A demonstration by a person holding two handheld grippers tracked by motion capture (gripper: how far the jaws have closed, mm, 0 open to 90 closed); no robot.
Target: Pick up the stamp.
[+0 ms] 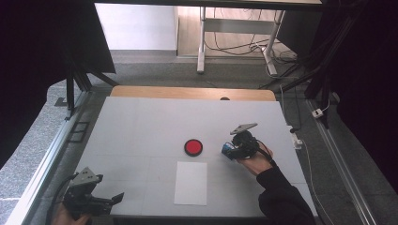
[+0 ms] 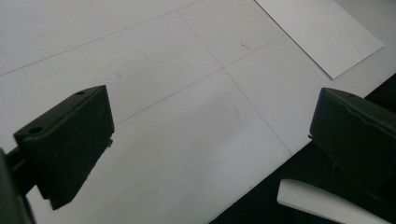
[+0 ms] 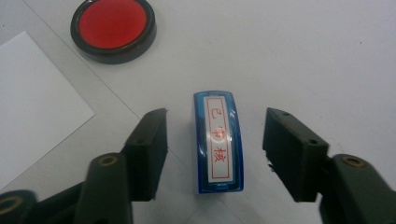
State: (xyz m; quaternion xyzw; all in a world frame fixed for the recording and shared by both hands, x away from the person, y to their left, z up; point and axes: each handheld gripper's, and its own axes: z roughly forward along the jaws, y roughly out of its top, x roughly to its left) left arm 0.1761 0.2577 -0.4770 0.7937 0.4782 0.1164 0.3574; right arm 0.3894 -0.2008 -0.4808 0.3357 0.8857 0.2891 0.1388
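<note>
A blue stamp (image 3: 218, 142) with a white label and red characters lies on the white table (image 1: 141, 126), right of centre. My right gripper (image 3: 215, 119) straddles it, one jaw on each side, with a gap between each pad and the stamp. In the high view the stamp (image 1: 228, 150) shows blue at the tip of the right gripper (image 1: 233, 149). A round red ink pad (image 1: 193, 147) in a black rim sits just left of it. A white paper sheet (image 1: 191, 183) lies in front of the pad. My left gripper (image 1: 112, 199) rests open at the near left, holding nothing.
The left gripper (image 2: 210, 140) hangs over the table's near edge, with the paper's corner (image 2: 322, 32) beyond it. Dark frames and cables flank the table on both sides. A desk's legs stand on the floor behind the far edge.
</note>
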